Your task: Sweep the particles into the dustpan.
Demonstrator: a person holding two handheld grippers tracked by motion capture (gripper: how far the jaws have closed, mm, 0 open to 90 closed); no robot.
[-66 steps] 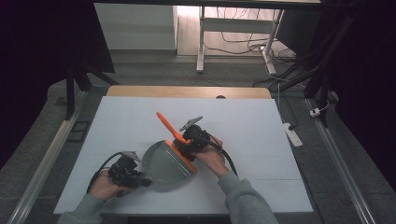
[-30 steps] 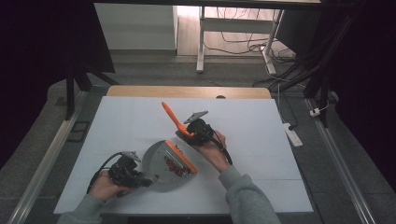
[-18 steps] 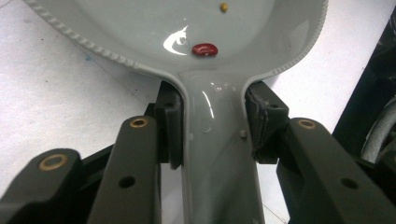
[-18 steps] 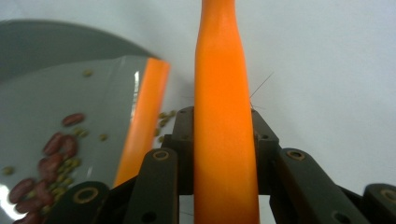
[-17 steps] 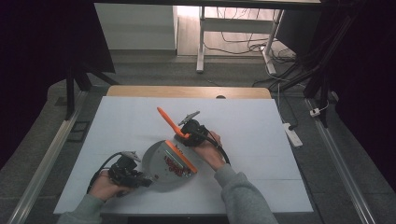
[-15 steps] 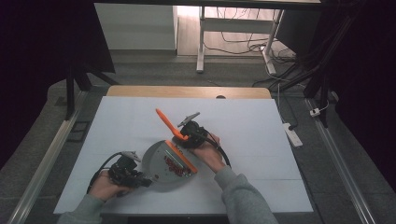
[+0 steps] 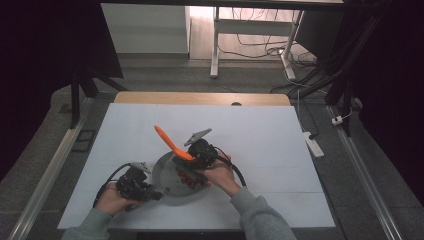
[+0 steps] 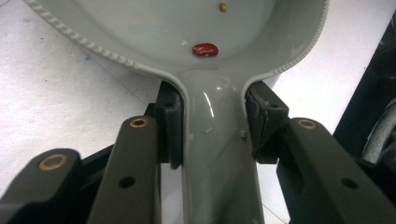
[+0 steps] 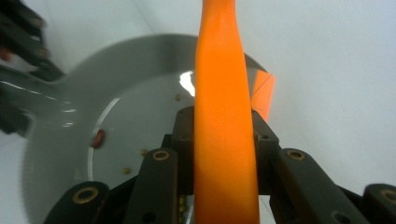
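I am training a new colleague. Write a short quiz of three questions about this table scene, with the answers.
1. True or false: the left hand-held gripper is shut on the handle of the grey pan.
2. What does the right hand-held gripper hold? A) a fork B) an orange spatula C) a cup
3. Fill in: a red ___ lies in the pan near the handle.

Key:
1. True; both pads press on the handle.
2. B, the orange spatula, above the pan.
3. bean; the red bean in the left gripper view.

Grey pan (image 7: 172, 176), orange spatula (image 7: 170, 142), red beans (image 7: 187, 176), white table (image 7: 280, 150)
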